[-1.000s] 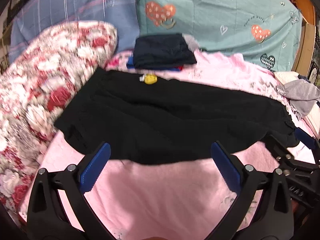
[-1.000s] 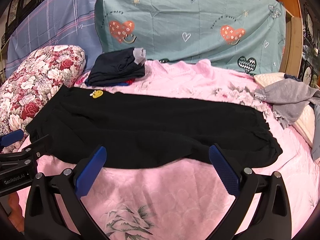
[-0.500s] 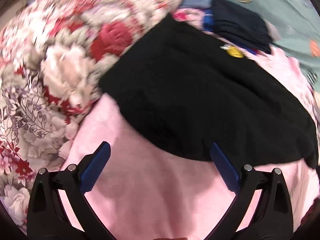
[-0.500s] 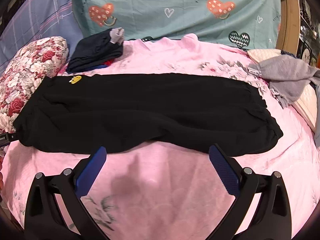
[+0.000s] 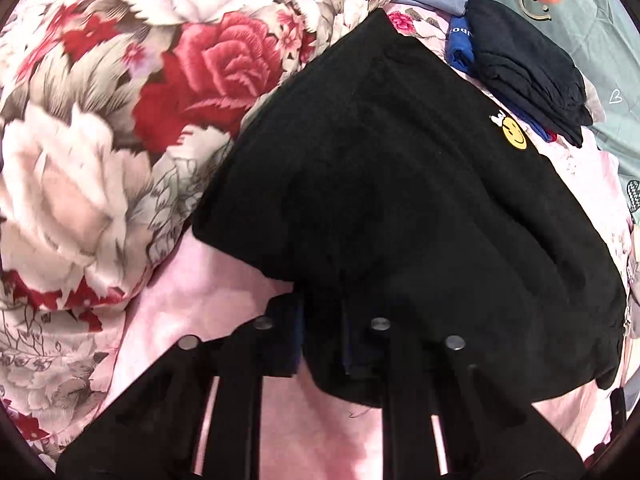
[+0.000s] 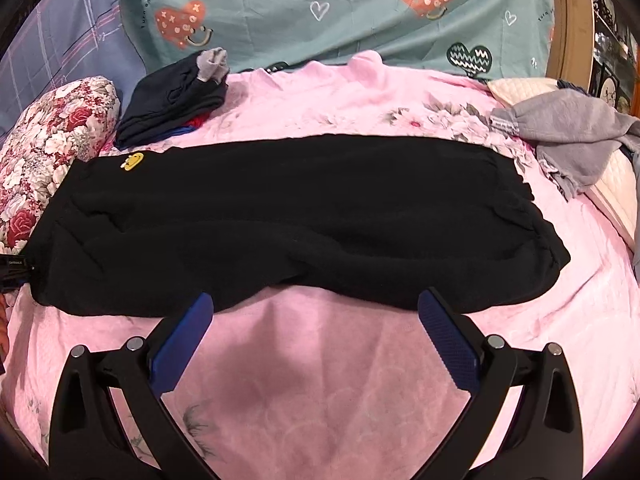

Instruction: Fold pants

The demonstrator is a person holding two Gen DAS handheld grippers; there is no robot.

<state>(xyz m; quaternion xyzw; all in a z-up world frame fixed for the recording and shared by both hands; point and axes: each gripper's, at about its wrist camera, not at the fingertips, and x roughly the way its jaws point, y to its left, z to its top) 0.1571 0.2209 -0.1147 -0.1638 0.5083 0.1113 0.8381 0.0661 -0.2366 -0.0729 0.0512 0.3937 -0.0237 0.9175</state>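
Black pants (image 6: 288, 216) with a yellow smiley patch (image 6: 132, 161) lie flat, folded lengthwise, across the pink bedspread (image 6: 320, 380), waist at the left. In the left wrist view the pants (image 5: 400, 208) fill the middle and my left gripper (image 5: 322, 332) is shut on their near waist corner, the fabric pinched between the blue pads. My right gripper (image 6: 314, 344) is open and empty, hovering just in front of the pants' near edge around the middle of the legs.
A floral pillow (image 5: 120, 120) lies left of the waist. A stack of folded dark clothes (image 6: 172, 100) sits behind the waist. A grey garment (image 6: 568, 136) lies at the right. A teal heart-print sheet (image 6: 340, 12) hangs behind the bed.
My left gripper has swung left to the waist corner and closed on the fabric. My right gripper stayed open and rose a little above the pants' near edge.
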